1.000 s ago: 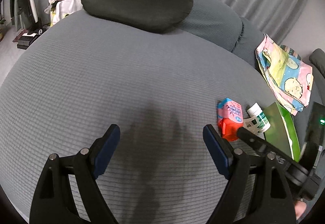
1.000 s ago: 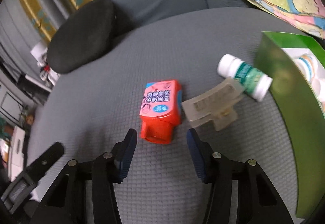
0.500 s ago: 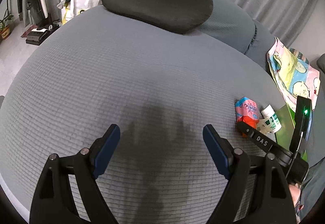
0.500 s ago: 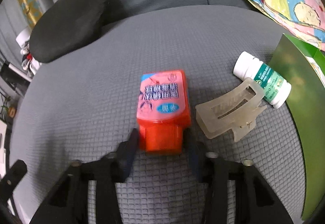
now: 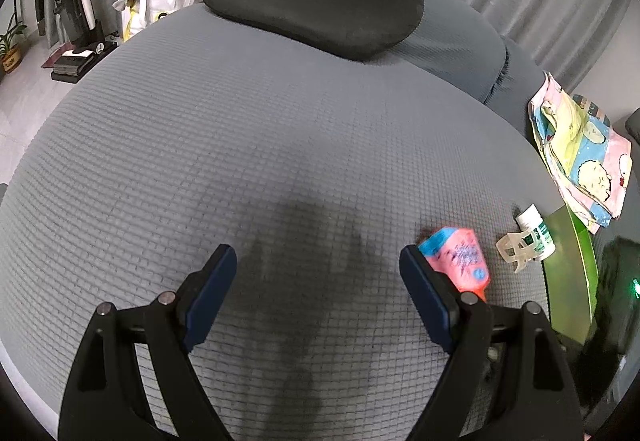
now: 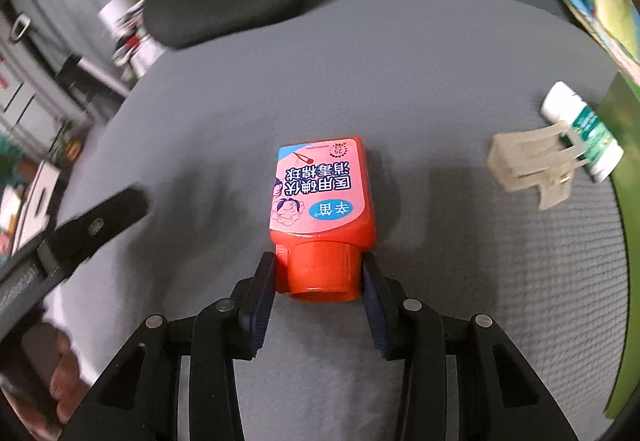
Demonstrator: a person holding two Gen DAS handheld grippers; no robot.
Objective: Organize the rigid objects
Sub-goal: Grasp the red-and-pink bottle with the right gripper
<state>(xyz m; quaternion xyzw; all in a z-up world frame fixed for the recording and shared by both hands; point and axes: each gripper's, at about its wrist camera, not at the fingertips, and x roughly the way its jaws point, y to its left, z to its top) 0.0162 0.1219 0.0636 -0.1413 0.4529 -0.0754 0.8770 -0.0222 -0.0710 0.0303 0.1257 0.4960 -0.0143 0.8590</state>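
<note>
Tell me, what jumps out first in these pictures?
The bright red bottle with its pink label, lying on the grey cushion, its cap pinched in the right gripper. Off to its right lie a pale hair claw and a white pill bottle.

Things on a sofa seat
The bottle (image 6: 322, 197) lies mid-seat; a hair clip (image 6: 528, 165) lies right, touching a pill bottle (image 6: 582, 131) farther right.

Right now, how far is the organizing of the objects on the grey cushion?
Nothing looks sorted yet. In hand: the right gripper is shut on the cap of the red bottle. Left: the white bottle and the clear hair clip lie loose beside the green box. The left gripper is open and holds nothing.
</note>
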